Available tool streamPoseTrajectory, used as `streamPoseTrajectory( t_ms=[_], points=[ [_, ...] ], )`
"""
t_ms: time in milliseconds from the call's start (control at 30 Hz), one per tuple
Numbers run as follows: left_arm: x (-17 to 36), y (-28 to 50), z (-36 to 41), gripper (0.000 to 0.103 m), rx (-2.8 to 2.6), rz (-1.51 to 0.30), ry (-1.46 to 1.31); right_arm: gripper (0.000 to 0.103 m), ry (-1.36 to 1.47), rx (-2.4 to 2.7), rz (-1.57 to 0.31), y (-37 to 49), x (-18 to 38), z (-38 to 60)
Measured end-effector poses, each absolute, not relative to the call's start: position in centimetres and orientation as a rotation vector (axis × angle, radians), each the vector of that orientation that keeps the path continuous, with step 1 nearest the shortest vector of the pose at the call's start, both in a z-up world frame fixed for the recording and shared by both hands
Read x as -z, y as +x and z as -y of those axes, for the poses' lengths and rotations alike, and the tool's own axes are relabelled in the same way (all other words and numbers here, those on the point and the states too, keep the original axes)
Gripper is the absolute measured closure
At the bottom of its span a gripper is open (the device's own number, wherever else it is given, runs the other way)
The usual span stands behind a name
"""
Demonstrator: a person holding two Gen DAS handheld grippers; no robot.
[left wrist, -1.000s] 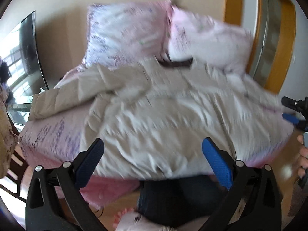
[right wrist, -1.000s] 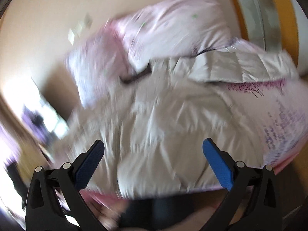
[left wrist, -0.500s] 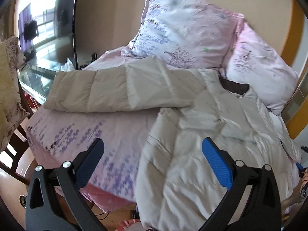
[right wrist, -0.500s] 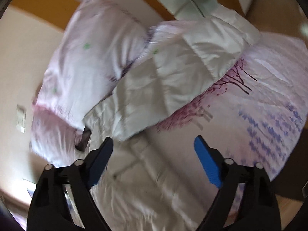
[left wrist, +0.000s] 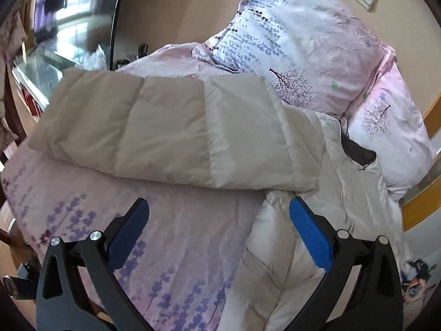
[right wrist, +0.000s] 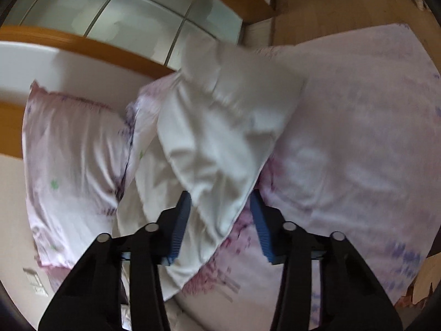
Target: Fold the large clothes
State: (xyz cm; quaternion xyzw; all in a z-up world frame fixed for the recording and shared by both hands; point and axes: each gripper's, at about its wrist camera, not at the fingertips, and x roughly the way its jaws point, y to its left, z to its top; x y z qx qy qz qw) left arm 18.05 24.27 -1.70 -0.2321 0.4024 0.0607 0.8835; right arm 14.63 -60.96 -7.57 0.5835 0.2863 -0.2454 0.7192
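Note:
An off-white puffer jacket (left wrist: 303, 248) lies on a bed with a pink flowered sheet (left wrist: 179, 234). One sleeve (left wrist: 171, 129) stretches flat to the left in the left wrist view. My left gripper (left wrist: 217, 204) hovers just below that sleeve, open, with only the sheet and the jacket's edge under it. The right wrist view is blurred. There the other sleeve (right wrist: 220, 127) runs down between the blue fingers of my right gripper (right wrist: 220, 194). Those jaws are closing around the sleeve's lower part, and I see no firm pinch.
Two flowered pillows (left wrist: 297, 44) lean on the wall at the head of the bed. A dark screen (left wrist: 74, 13) and a cluttered glass stand are at the far left. A wooden frame (right wrist: 82, 41) with glass panels stands behind the bed.
Both grippers swung from the jacket's hem outward and lower, each toward a sleeve. The right jaws narrowed from wide open and now straddle the right sleeve. The left jaws stayed wide.

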Motion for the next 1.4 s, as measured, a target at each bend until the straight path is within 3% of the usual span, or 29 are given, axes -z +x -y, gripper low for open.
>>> streamPoseTrajectory(
  t_ms=[200, 333, 433, 1000, 1233, 1400],
  points=[
    [1.8, 19.4, -23.8, 0.002, -0.113, -0.834, -0.450, 0.070, 1.205, 0.619, -0.641, 15.0, 7.4, 61.5],
    [1.5, 20.4, -22.5, 0.002, -0.114, -0.838, -0.362, 0.091, 1.082, 0.662, -0.656, 16.3, 6.5, 60.8],
    [1.2, 20.9, -21.9, 0.002, -0.114, -0.837, -0.314, 0.097, 0.946, 0.682, -0.648, 17.2, 4.9, 59.6],
    [0.6, 20.6, -21.5, 0.002, -0.096, -0.799, -0.285, 0.098, 0.327, 0.364, -0.485, 25.6, -9.6, 42.4],
    [-1.2, 20.9, -20.1, 0.002, -0.092, -0.765, -0.219, 0.099, 0.163, 0.107, -0.530, 30.6, -10.7, 30.8],
    [-1.5, 20.7, -19.4, 0.002, -0.081, -0.759, -0.208, 0.099, 0.084, -0.040, -0.611, 33.5, -8.4, 23.4]
  ],
)
